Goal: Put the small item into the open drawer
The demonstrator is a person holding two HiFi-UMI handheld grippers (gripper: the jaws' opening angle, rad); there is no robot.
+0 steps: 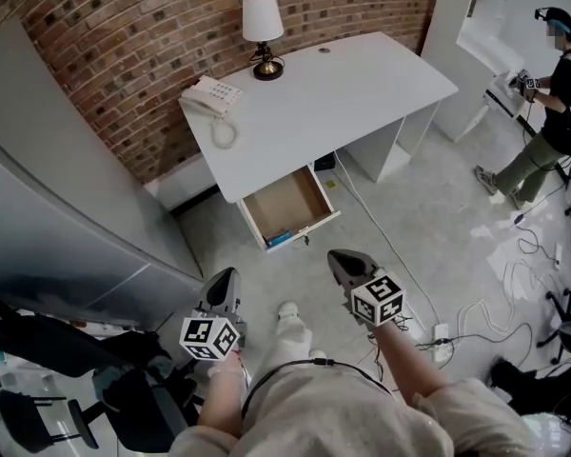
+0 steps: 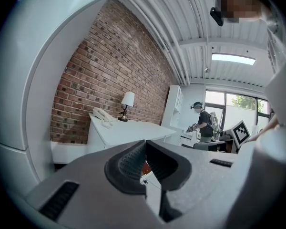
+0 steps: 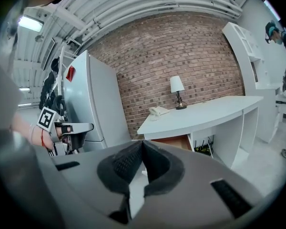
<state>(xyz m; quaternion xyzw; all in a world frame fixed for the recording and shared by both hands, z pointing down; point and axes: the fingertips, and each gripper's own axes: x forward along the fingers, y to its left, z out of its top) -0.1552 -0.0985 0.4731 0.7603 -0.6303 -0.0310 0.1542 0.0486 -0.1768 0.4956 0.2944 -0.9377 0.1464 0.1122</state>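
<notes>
left gripper (image 2: 144, 143): jaws apparently together | right gripper (image 3: 142, 142): jaws together, empty

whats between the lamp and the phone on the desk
Nothing; the desk top between lamp and phone is bare, as the head view shows.

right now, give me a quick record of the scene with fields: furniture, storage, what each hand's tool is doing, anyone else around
furniture: white desk against a brick wall
on top: lamp and phone
storage: drawer pulled open, small blue thing in its front corner
left hand: left gripper jaws together, nothing between them, short of the desk
right hand: right gripper jaws together, empty, also short of the desk
bystander: person standing at far right
</notes>
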